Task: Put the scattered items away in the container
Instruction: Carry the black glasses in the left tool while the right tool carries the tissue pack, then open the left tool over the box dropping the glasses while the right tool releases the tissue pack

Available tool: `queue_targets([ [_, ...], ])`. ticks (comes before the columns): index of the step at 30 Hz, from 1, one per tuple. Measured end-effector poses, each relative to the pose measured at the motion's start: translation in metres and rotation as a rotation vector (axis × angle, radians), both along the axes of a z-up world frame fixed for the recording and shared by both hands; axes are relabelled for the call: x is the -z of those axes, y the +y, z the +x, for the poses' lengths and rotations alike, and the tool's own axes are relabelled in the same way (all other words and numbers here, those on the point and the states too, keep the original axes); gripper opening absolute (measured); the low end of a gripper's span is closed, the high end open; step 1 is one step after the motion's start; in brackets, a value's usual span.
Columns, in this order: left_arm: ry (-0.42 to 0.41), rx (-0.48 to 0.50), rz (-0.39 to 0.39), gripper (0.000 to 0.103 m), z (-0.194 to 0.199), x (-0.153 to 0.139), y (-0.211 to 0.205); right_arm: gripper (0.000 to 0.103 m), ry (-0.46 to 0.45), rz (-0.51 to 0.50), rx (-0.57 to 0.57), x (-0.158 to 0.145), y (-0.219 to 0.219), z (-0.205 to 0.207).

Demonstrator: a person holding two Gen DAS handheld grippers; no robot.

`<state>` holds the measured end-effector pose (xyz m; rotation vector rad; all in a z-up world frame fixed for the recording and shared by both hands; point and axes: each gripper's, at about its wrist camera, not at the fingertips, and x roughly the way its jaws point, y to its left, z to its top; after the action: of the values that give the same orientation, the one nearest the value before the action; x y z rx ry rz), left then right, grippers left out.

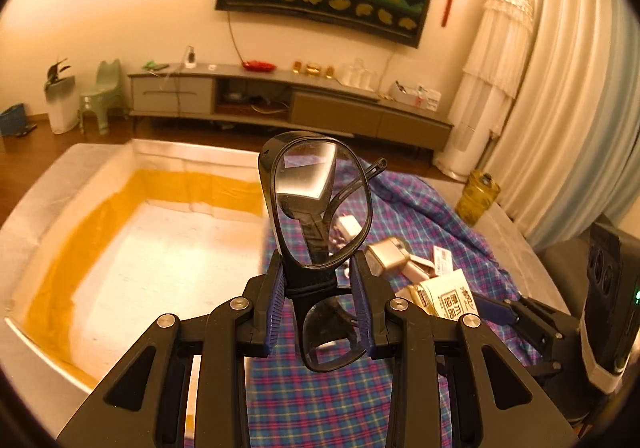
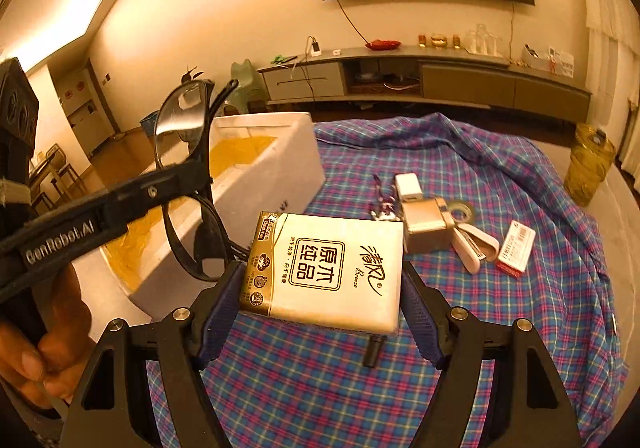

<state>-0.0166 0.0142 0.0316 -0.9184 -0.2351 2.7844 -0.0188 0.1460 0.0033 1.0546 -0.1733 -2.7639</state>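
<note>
Above the plaid cloth [image 2: 320, 388], both grippers carry loads. Left gripper [image 1: 320, 288]: jaws pinched on the bridge of the black glasses [image 1: 320, 203], lenses stacked upright, held just beside the white foam container [image 1: 80, 183], probably for release inside. Right gripper [image 2: 320, 288]: jaws clamped on the flat sides of the tissue pack [image 2: 332, 268], lifted off the cloth. Remaining items: white charger [image 2: 408, 185], padlock [image 2: 428, 224], tape roll [image 2: 464, 207], stapler [image 2: 476, 248], small box [image 2: 516, 244]. No obstruction between glasses and container.
</note>
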Motion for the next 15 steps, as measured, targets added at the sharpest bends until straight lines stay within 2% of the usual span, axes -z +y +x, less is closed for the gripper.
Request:
queue_targets([
  [15,0.028,-0.175,-0.042,0.032,0.010,-0.017,-0.073,0.076,0.060,0.044,-0.079,-0.026,-0.061,0.001],
])
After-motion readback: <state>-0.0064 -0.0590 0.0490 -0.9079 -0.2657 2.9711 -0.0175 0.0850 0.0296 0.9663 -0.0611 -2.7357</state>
